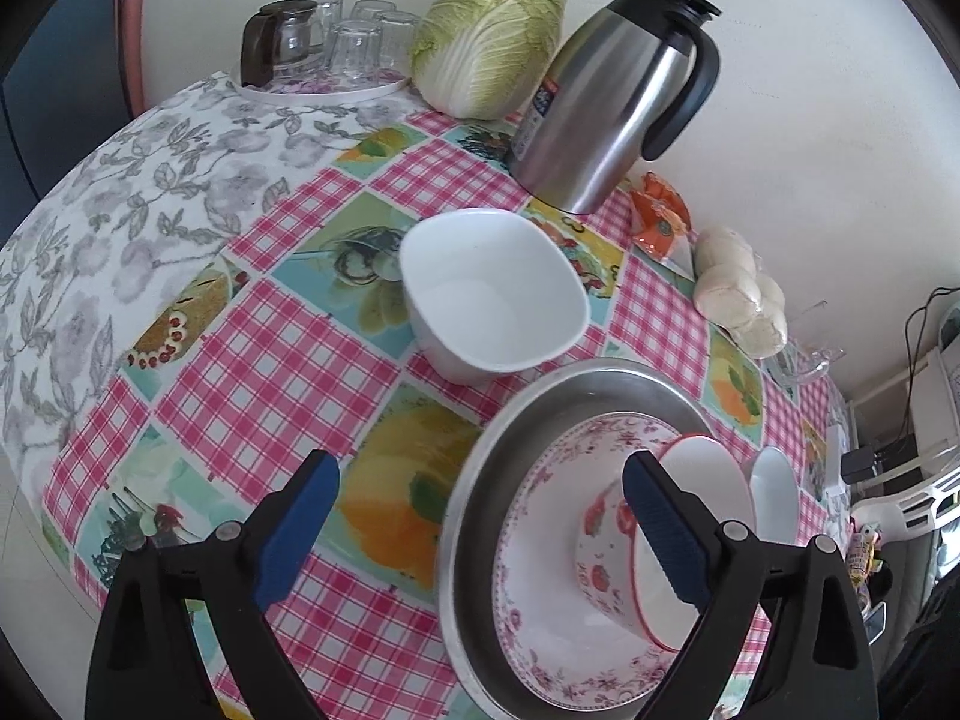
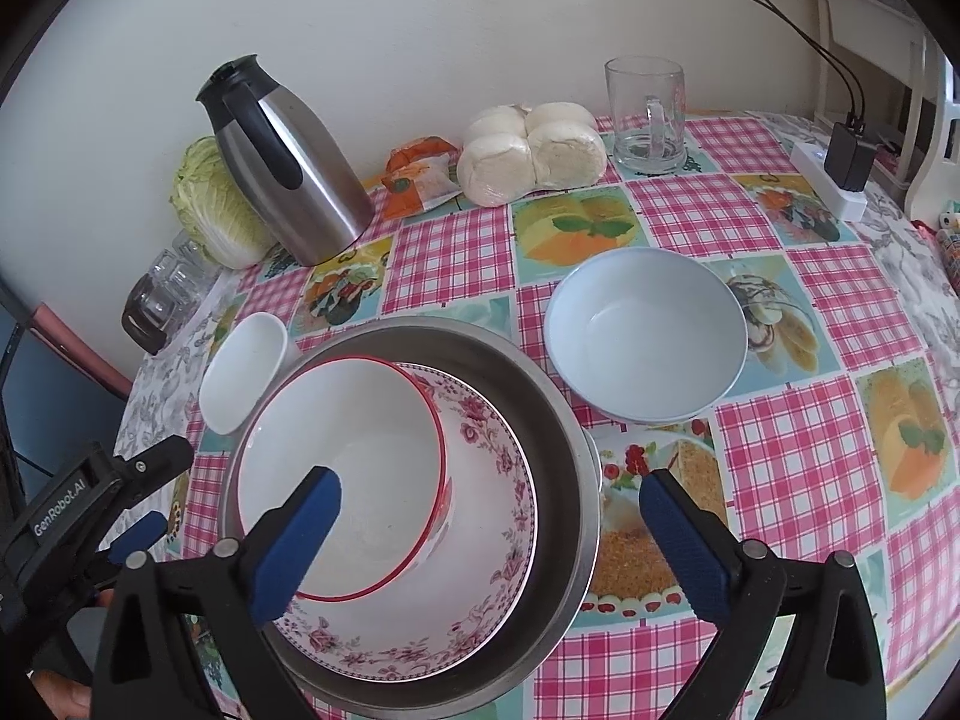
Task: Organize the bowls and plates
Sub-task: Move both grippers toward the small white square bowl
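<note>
A steel basin (image 2: 558, 396) stands on the checked tablecloth and holds a pink-flowered dish (image 2: 498, 480). A red-rimmed bowl (image 2: 342, 468) leans tilted inside that dish. In the left wrist view the same basin (image 1: 540, 396), dish (image 1: 540, 540) and red-rimmed bowl (image 1: 606, 552) sit low right. A white squarish bowl (image 1: 492, 294) rests behind the basin, and a pale blue bowl (image 2: 648, 336) beside it. My left gripper (image 1: 480, 534) is open, astride the basin's rim. My right gripper (image 2: 492, 540) is open above the basin's other side, with nothing gripped.
Along the wall stand a steel thermos jug (image 1: 606, 114), a cabbage (image 1: 492, 42), a tray of glasses (image 1: 336, 42), wrapped buns (image 2: 534, 150), an orange packet (image 2: 420, 174) and a glass mug (image 2: 648, 114). A power strip (image 2: 834, 180) lies at the far right table edge.
</note>
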Action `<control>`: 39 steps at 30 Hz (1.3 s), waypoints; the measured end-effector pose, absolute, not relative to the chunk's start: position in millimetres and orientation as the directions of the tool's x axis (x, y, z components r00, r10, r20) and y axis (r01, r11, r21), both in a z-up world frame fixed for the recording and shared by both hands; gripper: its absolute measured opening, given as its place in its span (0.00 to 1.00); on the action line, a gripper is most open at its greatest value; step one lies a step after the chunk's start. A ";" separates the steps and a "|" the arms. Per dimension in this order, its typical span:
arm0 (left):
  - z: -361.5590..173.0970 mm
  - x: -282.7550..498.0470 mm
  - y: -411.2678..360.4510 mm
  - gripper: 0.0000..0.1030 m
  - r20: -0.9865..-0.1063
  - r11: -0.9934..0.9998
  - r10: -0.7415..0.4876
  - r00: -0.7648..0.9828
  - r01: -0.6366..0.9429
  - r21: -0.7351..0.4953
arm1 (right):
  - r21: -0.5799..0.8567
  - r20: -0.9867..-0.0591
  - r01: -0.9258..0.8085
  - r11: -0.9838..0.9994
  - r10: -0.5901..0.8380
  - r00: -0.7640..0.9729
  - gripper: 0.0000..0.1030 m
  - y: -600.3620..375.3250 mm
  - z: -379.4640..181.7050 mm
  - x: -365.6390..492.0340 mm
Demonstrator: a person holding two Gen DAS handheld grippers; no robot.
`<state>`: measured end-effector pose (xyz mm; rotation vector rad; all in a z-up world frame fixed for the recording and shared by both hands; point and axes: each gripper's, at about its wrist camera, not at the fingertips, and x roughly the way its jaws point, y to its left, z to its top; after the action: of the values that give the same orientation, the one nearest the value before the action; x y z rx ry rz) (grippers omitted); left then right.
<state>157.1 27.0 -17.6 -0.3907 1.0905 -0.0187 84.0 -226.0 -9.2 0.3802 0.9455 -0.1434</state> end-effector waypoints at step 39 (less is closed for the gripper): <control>-1.4 179.3 92.9 1.00 -0.761 0.939 -0.088 0.642 -0.203 -0.279 | 0.259 -0.707 0.135 0.956 0.092 0.701 1.00 -179.0 59.5 114.2</control>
<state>179.3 92.9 -1.4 -0.3575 0.8756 0.0673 114.2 -179.0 59.5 0.3032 0.7963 -0.0242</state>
